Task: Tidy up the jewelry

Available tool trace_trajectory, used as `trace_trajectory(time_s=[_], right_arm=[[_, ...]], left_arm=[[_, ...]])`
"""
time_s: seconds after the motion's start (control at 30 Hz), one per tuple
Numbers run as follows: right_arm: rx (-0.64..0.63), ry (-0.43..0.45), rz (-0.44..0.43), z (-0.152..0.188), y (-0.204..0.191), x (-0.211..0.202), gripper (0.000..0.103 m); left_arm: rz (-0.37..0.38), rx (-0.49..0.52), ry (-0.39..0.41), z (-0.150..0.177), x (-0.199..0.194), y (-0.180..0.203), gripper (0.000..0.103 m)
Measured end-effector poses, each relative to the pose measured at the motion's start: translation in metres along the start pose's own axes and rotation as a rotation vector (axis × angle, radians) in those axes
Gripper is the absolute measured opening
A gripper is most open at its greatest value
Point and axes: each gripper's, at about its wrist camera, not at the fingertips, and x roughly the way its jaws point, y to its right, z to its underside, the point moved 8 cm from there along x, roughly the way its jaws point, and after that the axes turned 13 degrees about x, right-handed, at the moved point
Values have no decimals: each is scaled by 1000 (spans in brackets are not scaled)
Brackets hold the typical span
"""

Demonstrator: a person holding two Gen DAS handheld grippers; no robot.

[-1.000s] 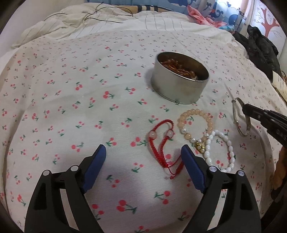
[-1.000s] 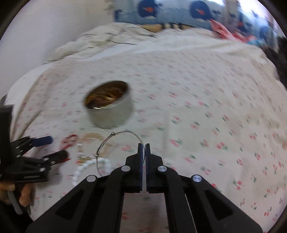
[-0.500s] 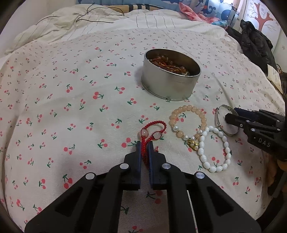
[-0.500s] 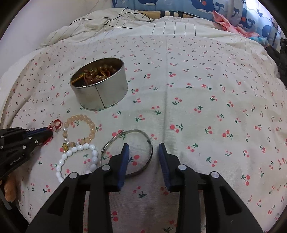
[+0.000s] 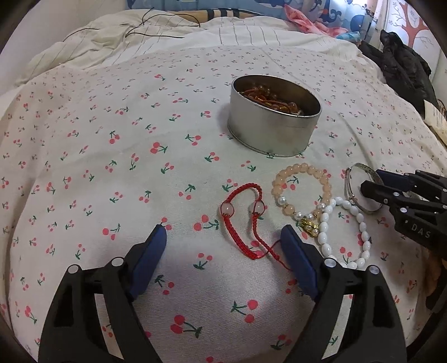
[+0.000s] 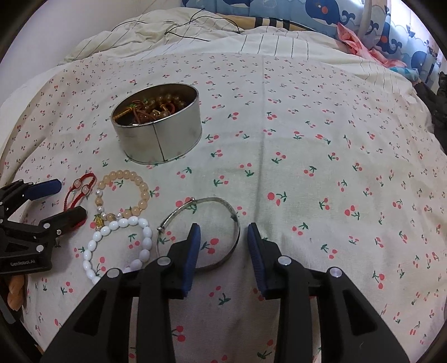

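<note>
On the cherry-print sheet lie a red cord bracelet point(image 5: 237, 231), a peach bead bracelet point(image 5: 279, 187), a white bead bracelet point(image 5: 366, 243) and a silver bangle point(image 6: 212, 198). Behind them stands a round metal tin point(image 5: 271, 134) holding several bead pieces. My left gripper point(image 5: 223, 237) has its jaws opening wide. The red cord lies loose between them, close to the right finger. My right gripper point(image 6: 223, 229) is open low over the bangle. The bangle's right rim lies between its blue pads, untouched. The right wrist view shows the left gripper point(image 6: 68, 199) astride the red cord point(image 6: 83, 176).
A rumpled cream striped quilt with a black cable point(image 6: 181, 30) lies beyond the tin point(image 6: 156, 139). Blue whale pillows point(image 6: 321, 14) line the far edge. Dark clothing point(image 5: 402, 64) is piled at the right. A person's fingers point(image 6: 15, 290) show at the left edge.
The right gripper, earlier shut on the lifted bangle, has set it on the sheet and opened. The left gripper closed on the red cord, then opened wide again, leaving it on the sheet.
</note>
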Motion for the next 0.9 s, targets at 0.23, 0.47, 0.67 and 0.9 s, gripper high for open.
trace_trajectory(time_s=[0.23, 0.47, 0.67, 0.9], right_arm=[[-12, 3, 13, 1, -2, 0, 35], [-78, 21, 47, 4, -11, -2, 16], [-98, 54, 39, 2, -15, -11, 5], [-117, 119, 54, -3, -18, -27, 5]], left_arm=[[1, 0, 4, 0, 0, -1, 77], [40, 30, 18, -1, -3, 9, 11], [47, 39, 38, -6, -12, 10, 5], [29, 25, 89, -18, -28, 2, 5]])
